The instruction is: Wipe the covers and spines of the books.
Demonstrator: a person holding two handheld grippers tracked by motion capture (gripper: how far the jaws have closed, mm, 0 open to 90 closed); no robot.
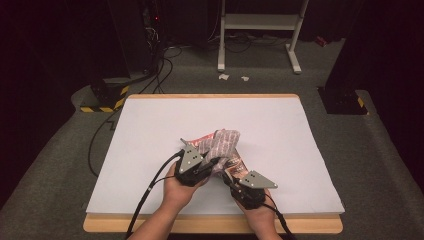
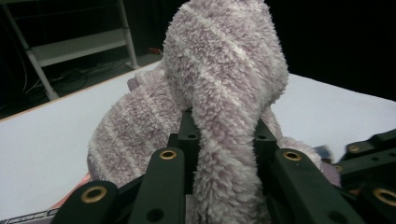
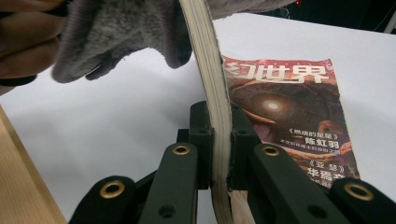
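Two hand-held grippers work near the front edge of the table, one in each of the person's hands, and between them are two things: one fuzzy sock and one magazine. The left gripper [image 1: 212,164] pinches the fuzzy sock [image 1: 223,142], a pale lilac one with faint lighter stripes; in the left gripper view its jaws are pressed together on a fold of the pile [image 2: 224,140], and the rest of the sock rises and droops above them. The right gripper [image 1: 229,176] is clamped on the magazine [image 1: 239,169]; in the right gripper view the jaws grip the stacked page edges [image 3: 219,126], which stand up on edge, while the reddish cover with white lettering lies flat on the white surface beyond. In the high view the sock sits on top of the magazine, a little in front of the table's centre, and the two grippers are close together just in front of it. One white sheet [image 1: 150,150] covers nearly the whole table, leaving a narrow strip of pale wood [image 1: 210,225] showing along the front edge and a thin line along the back edge. Around the table the floor is grey carpet [image 1: 380,165]; one white metal frame [image 1: 260,30] stands past the back edge, black cables [image 1: 160,70] run across the floor at the back left, two yellow-and-black striped bases sit near the back corners, and the room behind is dark.
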